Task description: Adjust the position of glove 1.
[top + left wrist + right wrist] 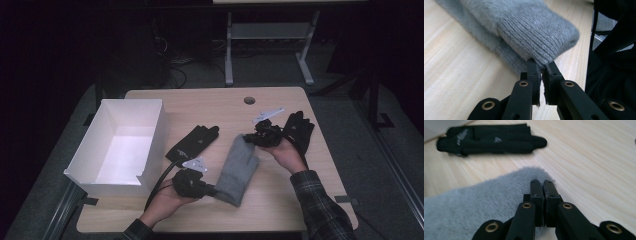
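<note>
A grey fuzzy mitten (239, 170) lies lengthwise on the wooden table between my two grippers. My left gripper (215, 191) is shut on the ribbed cuff (531, 27), the knit edge pinched between the jaw tips of the left gripper (541, 65). My right gripper (247, 139) is shut on the far, furry tip of the grey mitten (474, 205), and that end sits slightly raised off the wood. The right gripper (541, 183) has its jaws pressed together with grey pile caught at their tips.
A black glove (194, 141) lies flat just left of the mitten, the same black glove (491, 141) beyond the right jaws. Another black glove (300, 129) lies under the right hand. An open white box (132, 102) stands at the table's left. A cable hole (249, 100) is near the far edge.
</note>
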`<state>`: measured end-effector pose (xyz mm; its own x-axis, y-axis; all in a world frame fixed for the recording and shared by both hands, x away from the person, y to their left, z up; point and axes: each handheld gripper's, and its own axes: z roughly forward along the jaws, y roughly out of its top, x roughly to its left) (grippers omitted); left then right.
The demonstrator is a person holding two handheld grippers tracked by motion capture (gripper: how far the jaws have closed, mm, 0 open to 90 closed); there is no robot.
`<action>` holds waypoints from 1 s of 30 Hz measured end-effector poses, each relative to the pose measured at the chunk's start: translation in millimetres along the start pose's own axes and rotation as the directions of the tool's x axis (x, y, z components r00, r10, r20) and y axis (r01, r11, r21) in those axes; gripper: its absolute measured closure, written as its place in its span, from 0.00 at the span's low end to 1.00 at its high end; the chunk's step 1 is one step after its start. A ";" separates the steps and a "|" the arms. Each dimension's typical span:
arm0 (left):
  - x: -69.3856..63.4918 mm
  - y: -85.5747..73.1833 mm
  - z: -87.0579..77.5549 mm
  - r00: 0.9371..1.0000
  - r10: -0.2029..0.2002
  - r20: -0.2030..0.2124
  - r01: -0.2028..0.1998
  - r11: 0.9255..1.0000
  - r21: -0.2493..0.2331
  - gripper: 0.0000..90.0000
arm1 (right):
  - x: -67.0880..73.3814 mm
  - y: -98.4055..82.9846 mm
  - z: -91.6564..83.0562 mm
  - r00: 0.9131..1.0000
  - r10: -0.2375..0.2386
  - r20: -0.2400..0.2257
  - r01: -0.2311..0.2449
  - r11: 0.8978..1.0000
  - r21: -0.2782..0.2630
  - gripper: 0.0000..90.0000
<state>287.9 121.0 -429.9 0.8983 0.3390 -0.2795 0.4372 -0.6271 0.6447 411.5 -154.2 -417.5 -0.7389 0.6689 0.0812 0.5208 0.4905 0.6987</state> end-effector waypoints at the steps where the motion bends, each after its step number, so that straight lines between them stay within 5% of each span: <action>1: 0.1 -0.1 2.6 1.000 0.008 -0.007 -0.008 1.000 0.014 0.94 | -0.2 -0.7 1.8 1.000 0.001 0.002 -0.001 1.000 0.008 0.98; 9: -2.8 0.1 6.6 1.000 0.024 0.017 -0.024 1.000 0.001 0.88 | -1.8 -10.5 15.5 1.000 0.012 -0.008 -0.012 1.000 0.017 0.93; 12: -4.9 0.9 1.9 0.999 0.024 0.034 -0.023 0.999 -0.022 0.77 | -3.7 -11.0 11.0 1.000 0.026 -0.018 -0.026 1.000 -0.011 0.83; 13: -7.0 2.1 -5.0 0.998 0.029 0.050 -0.027 0.998 -0.052 0.71 | -5.5 -10.4 1.1 0.999 0.045 -0.021 -0.046 0.998 -0.047 0.69; 18: -5.0 3.2 -22.1 0.999 0.034 0.010 -0.033 0.994 -0.102 0.62 | -11.8 -15.0 -23.8 0.998 0.060 -0.009 -0.061 0.992 -0.114 0.58; 22: 5.3 6.9 -25.3 1.000 -0.002 -0.029 -0.001 0.992 -0.125 0.52 | -14.3 -29.8 -38.7 0.998 0.069 0.010 -0.067 0.989 -0.128 0.48; 26: 14.0 13.7 -20.7 0.998 -0.015 -0.057 0.009 0.994 -0.110 0.38 | -14.4 -54.4 -39.1 0.997 0.076 0.029 -0.073 0.991 -0.110 0.40; 30: 22.6 18.9 -18.0 0.997 -0.020 -0.072 0.013 0.994 -0.105 0.33 | -9.5 -75.8 -34.4 0.997 0.080 0.012 -0.080 0.995 -0.061 0.42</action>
<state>315.7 129.5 -411.2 0.8838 0.4013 -0.2404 0.4414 -0.5453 0.7126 364.4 -216.9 -446.8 -0.6893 0.7130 0.1282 0.5510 0.4010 0.7318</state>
